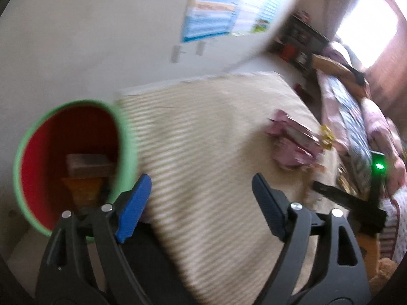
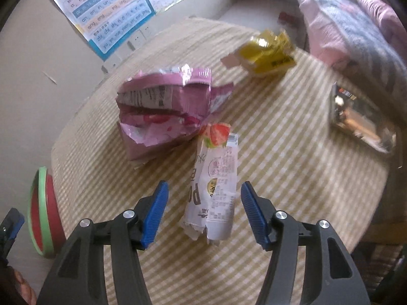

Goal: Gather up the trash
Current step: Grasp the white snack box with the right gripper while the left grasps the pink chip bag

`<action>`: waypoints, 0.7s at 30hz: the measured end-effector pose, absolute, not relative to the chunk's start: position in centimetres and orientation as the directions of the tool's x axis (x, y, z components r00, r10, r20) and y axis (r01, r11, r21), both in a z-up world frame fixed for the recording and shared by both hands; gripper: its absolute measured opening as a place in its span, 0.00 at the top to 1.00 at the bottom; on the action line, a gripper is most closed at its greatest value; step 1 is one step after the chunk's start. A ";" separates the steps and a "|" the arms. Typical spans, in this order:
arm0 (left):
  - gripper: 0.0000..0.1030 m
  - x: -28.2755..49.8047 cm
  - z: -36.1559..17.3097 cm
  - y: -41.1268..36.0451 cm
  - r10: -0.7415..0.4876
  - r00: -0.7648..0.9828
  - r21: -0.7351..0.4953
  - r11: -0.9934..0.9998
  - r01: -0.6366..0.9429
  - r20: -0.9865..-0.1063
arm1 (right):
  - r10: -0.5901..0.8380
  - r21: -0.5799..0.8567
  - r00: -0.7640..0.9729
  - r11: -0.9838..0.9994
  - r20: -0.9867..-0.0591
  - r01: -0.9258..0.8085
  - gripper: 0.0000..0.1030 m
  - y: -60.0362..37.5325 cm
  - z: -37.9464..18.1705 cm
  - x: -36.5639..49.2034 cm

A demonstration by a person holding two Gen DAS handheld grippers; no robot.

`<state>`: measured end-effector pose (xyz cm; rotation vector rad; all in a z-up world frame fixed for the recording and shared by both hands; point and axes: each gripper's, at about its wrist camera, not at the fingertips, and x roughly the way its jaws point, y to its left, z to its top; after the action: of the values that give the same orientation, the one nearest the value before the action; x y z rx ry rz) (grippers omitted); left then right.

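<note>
A white-and-pink strawberry wrapper (image 2: 216, 178) lies on the striped tablecloth (image 2: 292, 178) between the fingers of my right gripper (image 2: 203, 186). The gripper is open and its blue pads stand clear of the wrapper on both sides. Behind the wrapper sits a crumpled pink bag (image 2: 162, 106), with a yellow wrapper (image 2: 267, 53) farther back. My left gripper (image 1: 201, 179) is open with nothing in it, over the table's edge. Just to its left is a green-rimmed bin with a red inside (image 1: 38, 152), holding brown and orange trash (image 1: 84, 175). The pink bag (image 1: 292, 142) shows blurred at the right.
The bin (image 2: 43, 211) stands on the floor at the table's left side. A shiny foil packet (image 2: 361, 119) lies near the table's right edge. A bed with pink bedding (image 2: 356, 25) is at the back right, and a poster (image 2: 106, 12) hangs on the wall behind.
</note>
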<state>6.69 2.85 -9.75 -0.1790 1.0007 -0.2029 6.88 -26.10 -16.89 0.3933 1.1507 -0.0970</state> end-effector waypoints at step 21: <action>0.41 17.9 -17.4 -14.4 -0.358 0.263 -0.287 0.918 0.275 -0.896 | 0.218 0.364 0.425 0.882 -0.878 0.299 0.64 -28.2 -17.4 -2.8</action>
<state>17.94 -14.45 -17.41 -0.0783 1.2328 -0.4289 -2.76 -28.24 -17.41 0.5169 1.1452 -0.0535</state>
